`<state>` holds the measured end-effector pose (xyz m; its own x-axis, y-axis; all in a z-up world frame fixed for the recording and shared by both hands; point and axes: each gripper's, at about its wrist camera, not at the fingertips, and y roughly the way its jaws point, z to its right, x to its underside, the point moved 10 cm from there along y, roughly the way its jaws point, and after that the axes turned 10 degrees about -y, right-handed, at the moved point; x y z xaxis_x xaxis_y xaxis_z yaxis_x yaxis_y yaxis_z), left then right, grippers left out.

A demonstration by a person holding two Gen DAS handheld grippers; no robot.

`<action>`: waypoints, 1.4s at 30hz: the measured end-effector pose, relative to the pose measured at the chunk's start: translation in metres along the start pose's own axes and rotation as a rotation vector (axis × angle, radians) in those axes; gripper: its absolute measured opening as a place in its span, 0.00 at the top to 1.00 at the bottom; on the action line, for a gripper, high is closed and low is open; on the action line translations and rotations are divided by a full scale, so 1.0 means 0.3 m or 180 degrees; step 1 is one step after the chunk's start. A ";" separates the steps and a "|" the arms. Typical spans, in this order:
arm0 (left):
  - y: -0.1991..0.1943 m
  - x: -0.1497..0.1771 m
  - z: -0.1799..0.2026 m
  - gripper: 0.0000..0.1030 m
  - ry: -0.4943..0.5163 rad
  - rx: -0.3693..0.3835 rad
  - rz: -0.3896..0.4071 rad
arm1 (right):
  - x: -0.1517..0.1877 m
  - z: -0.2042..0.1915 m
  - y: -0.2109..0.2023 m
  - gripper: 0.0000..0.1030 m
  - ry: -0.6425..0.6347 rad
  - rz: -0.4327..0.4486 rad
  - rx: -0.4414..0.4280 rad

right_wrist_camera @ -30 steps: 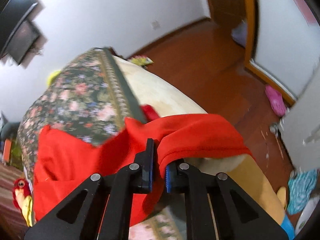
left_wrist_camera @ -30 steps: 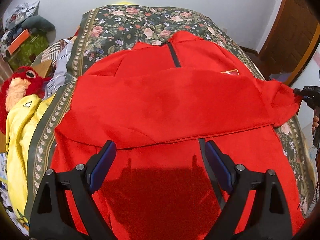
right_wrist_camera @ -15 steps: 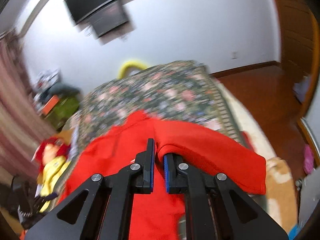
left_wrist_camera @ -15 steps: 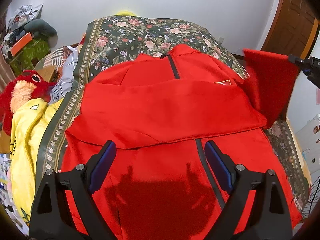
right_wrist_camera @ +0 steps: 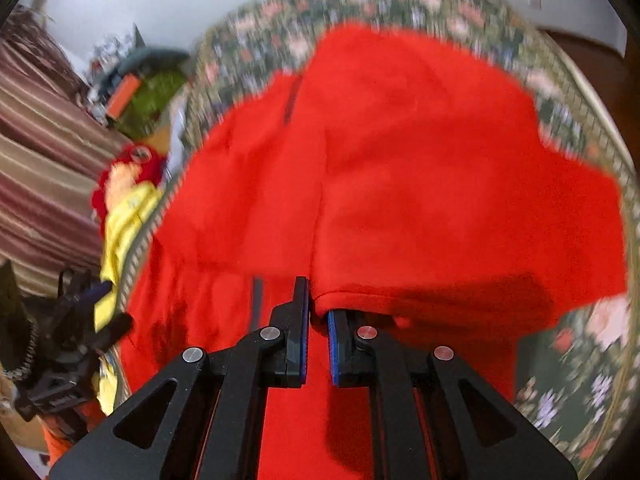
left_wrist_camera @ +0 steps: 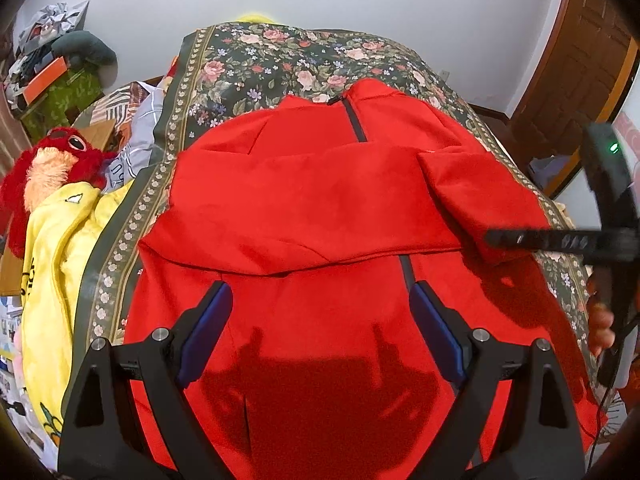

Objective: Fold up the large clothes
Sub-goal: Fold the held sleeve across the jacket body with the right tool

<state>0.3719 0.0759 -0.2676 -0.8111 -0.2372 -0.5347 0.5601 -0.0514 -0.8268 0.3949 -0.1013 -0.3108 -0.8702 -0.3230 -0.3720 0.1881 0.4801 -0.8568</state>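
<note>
A large red zip jacket (left_wrist_camera: 304, 208) lies spread on the floral bedspread (left_wrist_camera: 280, 60), one sleeve folded across its chest. My left gripper (left_wrist_camera: 320, 328) is open and empty, hovering above the jacket's lower front. My right gripper (right_wrist_camera: 318, 312) is shut on the cuff of the right sleeve (right_wrist_camera: 440, 208) and holds it over the jacket body. In the left wrist view the right gripper (left_wrist_camera: 496, 238) shows at the right edge with the sleeve (left_wrist_camera: 480, 200) draped from it. The jacket also fills the right wrist view (right_wrist_camera: 248, 200).
A yellow garment (left_wrist_camera: 52, 248) and a red plush toy (left_wrist_camera: 56, 160) lie left of the bed. Cluttered boxes (left_wrist_camera: 52, 76) stand at the far left. A wooden door (left_wrist_camera: 576, 80) is at the right. White wall lies behind the bed.
My right gripper has carried the right sleeve from the bed's right edge up and inward, over the jacket body. The left gripper has stayed open above the lower front.
</note>
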 end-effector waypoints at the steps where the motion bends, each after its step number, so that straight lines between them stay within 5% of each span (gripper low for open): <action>1: 0.003 0.004 0.001 0.13 0.0014 -0.0009 -0.0007 | 0.023 -0.002 0.014 0.93 -0.0040 -0.0106 0.0051; 5: 0.016 0.013 0.011 0.13 0.0044 -0.0015 -0.0030 | 0.077 -0.032 0.012 0.83 -0.0280 -0.0336 0.0052; 9: 0.021 0.016 0.032 0.13 0.0067 0.0015 -0.0038 | 0.081 -0.027 -0.071 0.51 -0.0454 -0.0161 0.0064; 16: 0.020 -0.023 0.136 0.13 0.0236 0.0105 0.0003 | 0.051 0.178 -0.251 0.48 -0.0073 0.0307 0.0277; 19: 0.007 -0.043 0.210 0.13 0.0329 0.0201 0.0076 | 0.065 0.324 -0.284 0.39 0.0386 0.0412 0.0304; 26: 0.030 -0.021 0.297 0.13 0.0400 0.0298 0.0030 | 0.136 0.615 -0.238 0.39 0.1469 0.0350 0.0082; 38: 0.115 0.006 0.186 0.13 0.0141 0.0162 -0.0148 | 0.041 0.678 -0.153 0.38 0.1843 0.0737 -0.0165; 42: 0.131 0.018 0.162 0.13 0.0111 0.0134 -0.0190 | 0.023 0.702 -0.145 0.39 0.1795 0.0779 -0.0045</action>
<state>0.3978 0.0255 -0.2945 -0.8482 -0.1985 -0.4911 0.5166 -0.1054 -0.8497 0.4766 -0.2960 -0.3513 -0.9101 0.2773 -0.3079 0.4101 0.4978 -0.7642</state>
